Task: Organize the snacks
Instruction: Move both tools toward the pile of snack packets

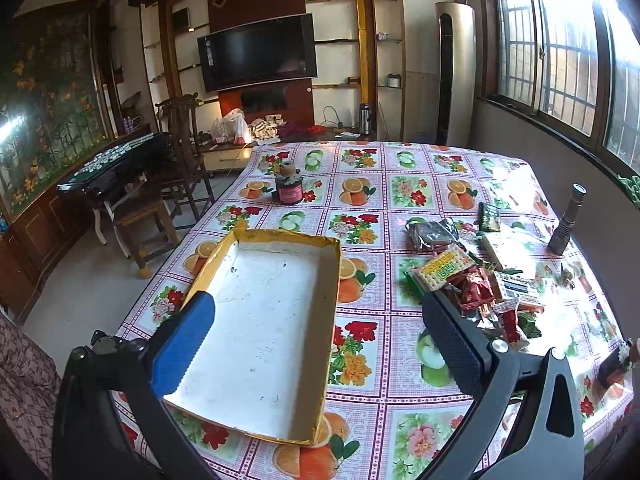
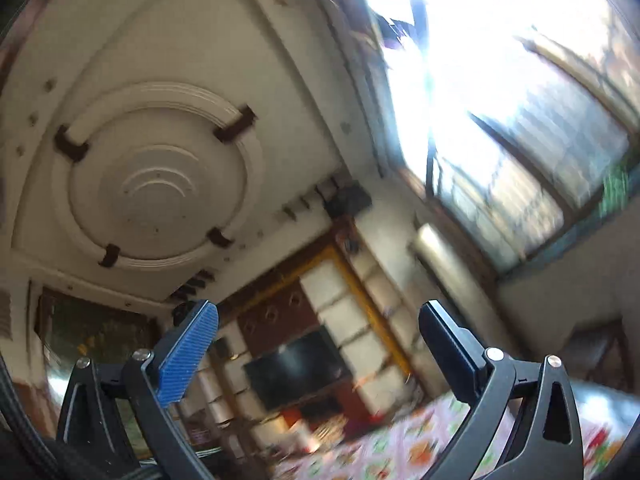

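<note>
Left wrist view: left gripper (image 1: 316, 320) spread wide, empty, above the near part of the cardboard tray (image 1: 334, 280). Tray is empty, white inside, on the fruit-print tablecloth (image 1: 372, 412). Snack pile (image 1: 476, 276) lies right of the tray, apart from it. Flashlight (image 1: 566, 220) upright at far right; small jar (image 1: 289, 186) far centre.

Right wrist view: right gripper (image 2: 318, 344) spread, empty, tilted up toward the ceiling (image 2: 160, 184); blurred. Table edge at bottom right.

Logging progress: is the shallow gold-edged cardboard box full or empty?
Empty: the shallow gold-edged cardboard box shows only bare white floor, while the snack packets lie beside it.
</note>
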The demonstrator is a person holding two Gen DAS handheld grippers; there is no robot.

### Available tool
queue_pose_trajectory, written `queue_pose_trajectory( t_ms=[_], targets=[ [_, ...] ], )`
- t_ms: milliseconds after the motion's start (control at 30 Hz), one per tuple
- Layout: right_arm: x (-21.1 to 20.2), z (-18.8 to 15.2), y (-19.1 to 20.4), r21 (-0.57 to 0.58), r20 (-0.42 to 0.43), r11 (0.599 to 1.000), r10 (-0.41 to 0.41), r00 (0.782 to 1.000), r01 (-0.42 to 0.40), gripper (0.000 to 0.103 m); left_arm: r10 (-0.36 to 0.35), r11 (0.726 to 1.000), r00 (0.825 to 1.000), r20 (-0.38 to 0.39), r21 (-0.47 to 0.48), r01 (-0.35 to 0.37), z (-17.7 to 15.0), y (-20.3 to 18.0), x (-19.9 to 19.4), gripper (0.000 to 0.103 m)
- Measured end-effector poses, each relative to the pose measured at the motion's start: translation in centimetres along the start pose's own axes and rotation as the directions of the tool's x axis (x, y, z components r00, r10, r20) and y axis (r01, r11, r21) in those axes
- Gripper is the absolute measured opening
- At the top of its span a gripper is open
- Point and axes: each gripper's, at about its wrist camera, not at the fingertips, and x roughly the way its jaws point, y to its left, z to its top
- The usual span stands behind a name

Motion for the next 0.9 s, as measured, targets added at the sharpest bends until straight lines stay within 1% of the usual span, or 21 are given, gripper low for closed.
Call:
queue_pose_trajectory(
  t_ms=[33,67,100,133,200,233,300,333,367,433,500,533,600,633,700,767,867,900],
  targets=[
    [0.8,-0.3,0.6,-0.050,-0.027,0.999,-0.014,1.000,0.013,0.102,-0.003,1.000,1.000,0.002,0.000,0.003,0.0,0.0,-0.1,0.103],
    [1.7,-0.3,0.9,-0.060,-0.099,0.998,-0.018,0.995,0.012,0.102,-0.007,1.000,1.000,0.003,0.000,0.007,-0.1,-0.1,-0.1,0.103],
    [3.3,-0.8,0.8,-0.059,-0.200,0.998,-0.025,0.979,0.013,0.102,-0.009,1.000,1.000,0.002,0.001,0.009,-0.1,-0.2,0.0,0.103],
    [5.0,-2.0,0.7,-0.060,-0.313,0.997,-0.056,0.948,0.039,0.102,-0.012,1.000,1.000,0.001,0.001,0.012,-0.1,-0.3,0.0,0.103],
    [7.2,-3.9,0.8,-0.070,-0.453,0.995,-0.090,0.887,0.066,0.102,-0.018,1.000,1.000,-0.004,0.003,0.018,-0.2,-0.6,0.1,0.103],
    [8.0,-4.9,1.2,-0.090,-0.512,0.993,-0.115,0.851,0.080,0.102,-0.023,1.000,1.000,-0.005,0.004,0.023,-0.2,-0.7,0.1,0.103],
    [9.0,-6.7,1.6,-0.148,-0.592,0.984,-0.166,0.789,0.096,0.102,-0.024,1.000,1.000,-0.008,0.007,0.024,-0.3,-0.8,0.1,0.103],
    [9.6,-7.8,2.1,-0.198,-0.632,0.975,-0.202,0.748,0.096,0.102,-0.026,1.000,1.000,-0.010,0.008,0.026,-0.4,-0.8,0.1,0.103],
    [9.2,-9.4,2.3,-0.242,-0.659,0.966,-0.230,0.716,0.087,0.102,-0.031,0.999,0.999,-0.013,0.006,0.031,-0.4,-0.9,0.2,0.103],
    [9.1,-11.3,3.2,-0.325,-0.706,0.944,-0.283,0.649,0.059,0.102,-0.035,0.999,0.999,-0.016,0.004,0.035,-0.5,-0.9,0.3,0.103],
    [9.2,-12.8,4.0,-0.391,-0.736,0.920,-0.327,0.593,0.022,0.102,-0.043,0.999,0.999,-0.025,0.004,0.043,-0.6,-1.1,0.5,0.103],
    [7.8,-12.8,3.7,-0.420,-0.738,0.907,-0.349,0.577,0.012,0.101,-0.047,0.999,0.999,-0.028,0.004,0.047,-0.6,-1.1,0.5,0.103],
    [6.7,-13.8,3.4,-0.496,-0.730,0.868,-0.418,0.541,0.001,0.101,-0.061,0.998,0.997,-0.040,0.005,0.061,-0.8,-1.3,0.8,0.103],
    [6.3,-14.1,3.4,-0.528,-0.729,0.849,-0.449,0.517,-0.008,0.101,-0.068,0.998,0.996,-0.049,0.004,0.068,-0.9,-1.4,1.0,0.103],
    [6.1,-15.0,3.0,-0.567,-0.723,0.824,-0.492,0.485,-0.010,0.101,-0.077,0.997,0.995,-0.065,-0.002,0.077,-1.2,-1.5,1.3,0.103],
    [5.9,-15.6,2.5,-0.592,-0.720,0.806,-0.529,0.449,-0.001,0.101,-0.084,0.996,0.993,-0.079,-0.001,0.085,-1.5,-1.7,1.7,0.103],
    [5.8,-16.1,1.2,-0.613,-0.721,0.790,-0.565,0.400,0.012,0.101,-0.099,0.995,0.989,-0.109,0.004,0.100,-2.0,-2.3,2.3,0.103],
    [5.6,-16.2,1.1,-0.619,-0.720,0.785,-0.572,0.393,0.010,0.101,-0.104,0.994,0.987,-0.118,0.004,0.105,-2.1,-2.6,2.5,0.103]
  ],
)
